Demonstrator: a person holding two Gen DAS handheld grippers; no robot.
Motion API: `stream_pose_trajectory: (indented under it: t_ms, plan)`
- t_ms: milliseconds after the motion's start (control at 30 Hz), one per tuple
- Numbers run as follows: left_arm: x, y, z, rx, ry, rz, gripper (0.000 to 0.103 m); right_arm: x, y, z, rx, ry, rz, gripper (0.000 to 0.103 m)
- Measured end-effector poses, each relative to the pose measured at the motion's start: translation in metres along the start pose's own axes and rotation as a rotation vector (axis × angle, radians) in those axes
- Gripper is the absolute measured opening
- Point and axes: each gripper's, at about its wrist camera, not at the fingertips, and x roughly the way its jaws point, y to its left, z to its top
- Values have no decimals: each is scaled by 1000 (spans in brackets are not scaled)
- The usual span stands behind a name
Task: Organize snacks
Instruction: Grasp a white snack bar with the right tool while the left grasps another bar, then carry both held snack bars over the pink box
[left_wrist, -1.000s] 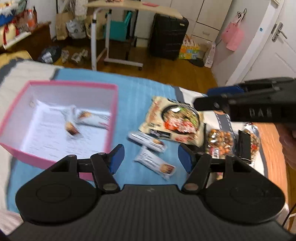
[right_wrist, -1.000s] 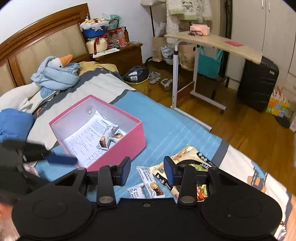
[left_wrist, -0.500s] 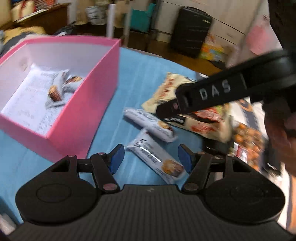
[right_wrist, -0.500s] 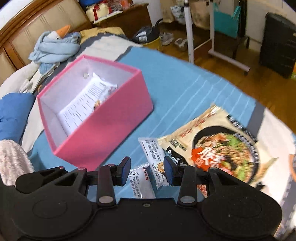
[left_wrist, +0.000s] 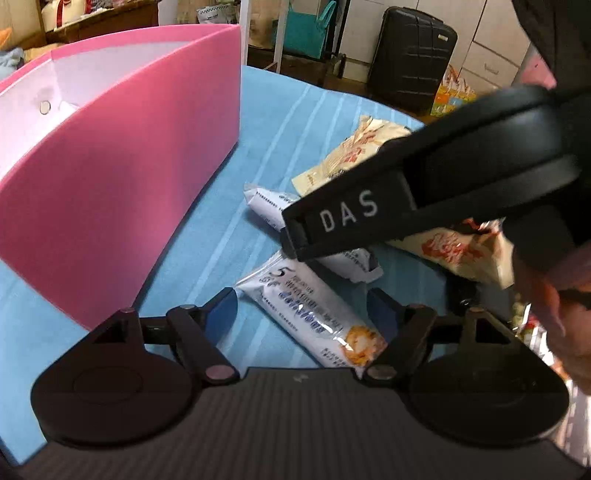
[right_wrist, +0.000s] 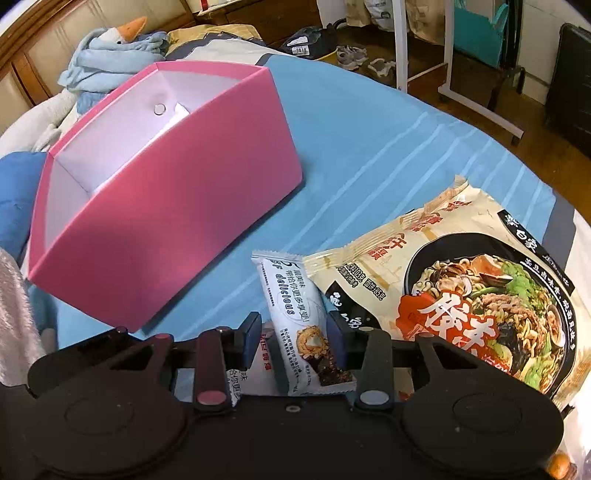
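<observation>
Item one, blue bedcover (right_wrist: 369, 155): pale-striped cloth over the bed, carrying everything below; wooden floor, a white-legged side table (right_wrist: 400, 44) and a black suitcase (left_wrist: 410, 55) stand beyond it.

Item two, pink box (right_wrist: 177, 206): open-topped, white inside, sitting on the cover to the left of the snacks.

Item three, noodle packet (right_wrist: 461, 280): large cream bag printed with a bowl of noodles, lying flat, its left edge overlapping the nearer bar.

Item four, white snack bar (right_wrist: 299, 325): printed wrapper, pastry picture at the near end, lying between my right gripper (right_wrist: 293, 332) pads. Those jaws have just been closing; the pads sit right at its sides, though I cannot tell whether they press it yet.

Item five, second snack bar (left_wrist: 310, 317): same white wrapper, blue lettering, lying just beside the first and between my left gripper (left_wrist: 303, 314) fingers. Those jaws have just been opening and stand wide, clear of the wrapper.
</observation>
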Motion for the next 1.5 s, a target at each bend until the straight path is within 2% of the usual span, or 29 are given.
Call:
stream_pose_trajectory:
  t_ms: [133, 233, 300, 400, 633, 933, 1167, 1300, 1500]
  plan:
    - [-3, -2, -5, 10, -21, 12, 75, 7, 1, -4, -8, 10, -24, 42]
    - [-8, -3, -7, 36, -10, 7, 58, 6, 1, -5, 11, 5, -36, 39]
    - [-14, -3, -8, 50, -3, -2, 39, 1, 2, -6, 13, 7, -54, 37]
    - [-19, -3, -11, 68, -2, -1, 34, -3, 4, -10, 27, 32, -66, 32]
    - [-18, 1, -18, 73, 8, 7, 33, 2, -1, -17, 57, 50, -89, 33]
    - [-23, 1, -5, 104, 44, -2, 29, -9, 12, -25, 38, 37, -126, 30]
    - [-42, 10, -7, 118, 64, -21, 29, -39, 16, -34, 83, 1, -146, 29]
    - [-57, 16, -8, 136, 49, -24, 29, -52, 28, -43, 94, -12, -153, 29]
    - [-80, 27, -15, 135, 76, -55, 29, -57, 43, -55, 122, -6, -175, 29]
